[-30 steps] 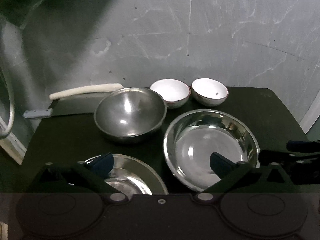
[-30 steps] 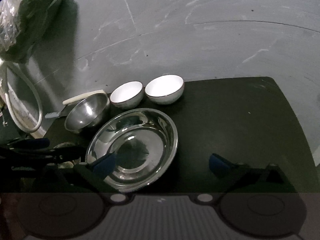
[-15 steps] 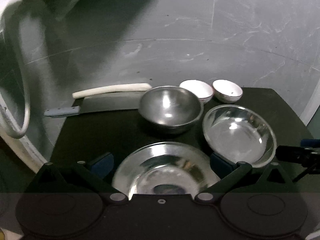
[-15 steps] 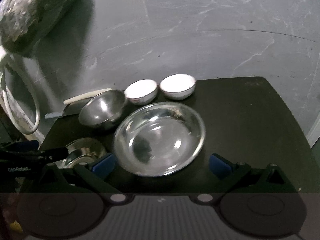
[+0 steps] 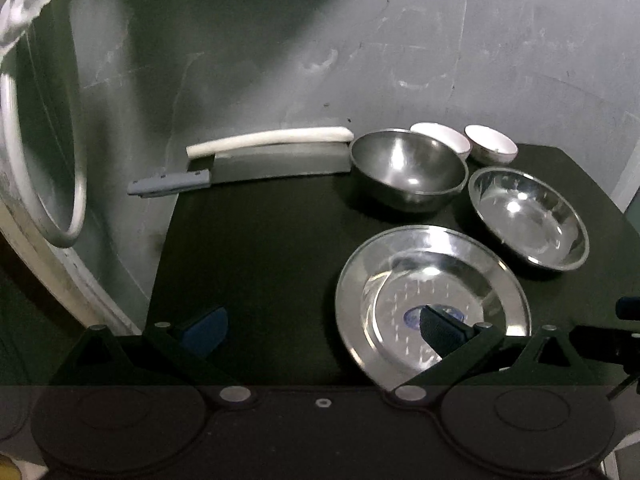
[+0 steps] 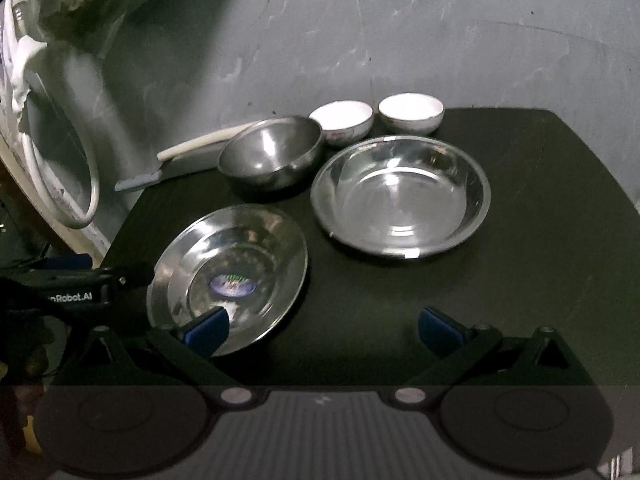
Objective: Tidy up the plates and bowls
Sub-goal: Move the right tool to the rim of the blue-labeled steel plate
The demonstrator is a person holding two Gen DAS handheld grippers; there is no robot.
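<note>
Left wrist: cleaver [image 5: 256, 170] & white rod [image 5: 268, 139] behind steel bowl [image 5: 408, 168].

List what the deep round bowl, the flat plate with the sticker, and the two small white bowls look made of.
Deep round bowl: likely stainless steel, brushed, with soft highlights.
Flat plate: polished steel by its mirror-like reflections; a blue sticker sits at its centre.
Two small white bowls: probably glazed ceramic, glossy white with a thin dark rim; melamine cannot be excluded.
</note>
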